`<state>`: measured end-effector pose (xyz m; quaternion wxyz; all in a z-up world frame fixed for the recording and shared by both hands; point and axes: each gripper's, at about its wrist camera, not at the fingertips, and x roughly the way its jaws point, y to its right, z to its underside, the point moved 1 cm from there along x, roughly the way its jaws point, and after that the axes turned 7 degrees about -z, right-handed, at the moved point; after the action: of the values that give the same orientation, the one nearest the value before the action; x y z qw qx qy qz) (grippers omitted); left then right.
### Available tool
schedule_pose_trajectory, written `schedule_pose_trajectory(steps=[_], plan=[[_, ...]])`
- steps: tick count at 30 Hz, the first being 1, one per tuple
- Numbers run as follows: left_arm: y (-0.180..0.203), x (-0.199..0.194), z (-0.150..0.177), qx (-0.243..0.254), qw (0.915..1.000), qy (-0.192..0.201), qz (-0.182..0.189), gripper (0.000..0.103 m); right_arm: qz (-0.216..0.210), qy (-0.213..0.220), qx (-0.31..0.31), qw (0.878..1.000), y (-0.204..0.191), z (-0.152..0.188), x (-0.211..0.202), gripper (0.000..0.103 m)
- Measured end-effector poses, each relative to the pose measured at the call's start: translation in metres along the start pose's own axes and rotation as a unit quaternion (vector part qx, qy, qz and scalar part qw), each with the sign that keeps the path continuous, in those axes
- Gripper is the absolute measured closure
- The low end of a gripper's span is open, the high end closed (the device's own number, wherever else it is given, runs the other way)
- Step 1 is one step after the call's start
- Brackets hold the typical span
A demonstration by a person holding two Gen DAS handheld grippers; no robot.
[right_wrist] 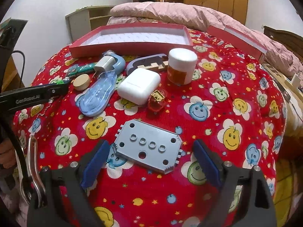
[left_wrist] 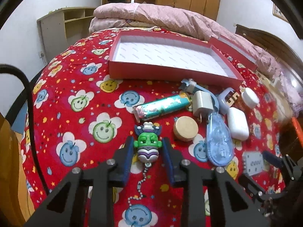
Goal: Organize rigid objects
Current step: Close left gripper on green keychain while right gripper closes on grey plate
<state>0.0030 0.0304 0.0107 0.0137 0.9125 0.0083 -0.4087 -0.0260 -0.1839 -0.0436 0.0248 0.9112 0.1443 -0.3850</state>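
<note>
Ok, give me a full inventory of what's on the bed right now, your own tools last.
Box tray: 1, red, white inside, far end of blanket.
Box lid: 1, red, right of tray.
Green-faced keychain figure: 1, between left tool's pads.
Candy tube: 1, teal, left of the charger plug.
Charger plug: 1, white, beside tube.
Wooden disc: 1, tan.
Correction tape: 1, clear blue.
Earbud case: 1, white.
Jar: 1, white lid, orange label.
Grey plate: 1, between right tool's fingers.
Left tool: closed on figure.
Right tool: open.
</note>
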Motion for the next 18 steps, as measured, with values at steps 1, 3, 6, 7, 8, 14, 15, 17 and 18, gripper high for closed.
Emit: schedule_pose_trajectory(steps=[1, 3, 6, 7, 8, 14, 15, 17, 18], plan=[[-0.002, -0.001, 0.001, -0.002, 1.0, 0.0, 0.002, 0.072, 0.001, 0.001, 0.001, 1.0, 0.0, 0.0, 0.0, 0.015], [-0.003, -0.005, 0.004, -0.004, 1.0, -0.001, 0.002, 0.072, 0.001, 0.002, 0.002, 1.0, 0.0, 0.0, -0.001, 0.018], [-0.005, -0.011, 0.006, -0.004, 1.0, 0.002, 0.005, 0.072, 0.002, 0.006, 0.0, 1.0, -0.001, -0.002, -0.002, 0.028], [-0.005, -0.013, 0.006, -0.004, 1.0, 0.004, 0.005, 0.072, 0.004, 0.007, -0.003, 1.0, -0.002, -0.002, -0.002, 0.028], [-0.004, -0.016, 0.006, -0.004, 1.0, 0.006, 0.007, 0.072, 0.004, 0.007, -0.003, 1.0, -0.003, -0.002, -0.002, 0.028], [-0.001, -0.033, 0.001, 0.0, 0.9997, 0.023, 0.012, 0.072, -0.001, 0.009, 0.002, 1.0, -0.002, -0.003, -0.006, 0.029], [0.0, -0.034, 0.0, 0.001, 0.9996, 0.024, 0.012, 0.072, -0.001, 0.011, 0.002, 1.0, -0.002, -0.004, -0.007, 0.029], [0.001, -0.037, -0.002, 0.002, 0.9995, 0.027, 0.014, 0.072, -0.003, 0.017, 0.003, 1.0, 0.0, -0.005, -0.01, 0.029], [0.001, -0.038, -0.002, 0.002, 0.9995, 0.027, 0.014, 0.072, -0.005, 0.02, 0.003, 1.0, 0.001, -0.006, -0.012, 0.029]])
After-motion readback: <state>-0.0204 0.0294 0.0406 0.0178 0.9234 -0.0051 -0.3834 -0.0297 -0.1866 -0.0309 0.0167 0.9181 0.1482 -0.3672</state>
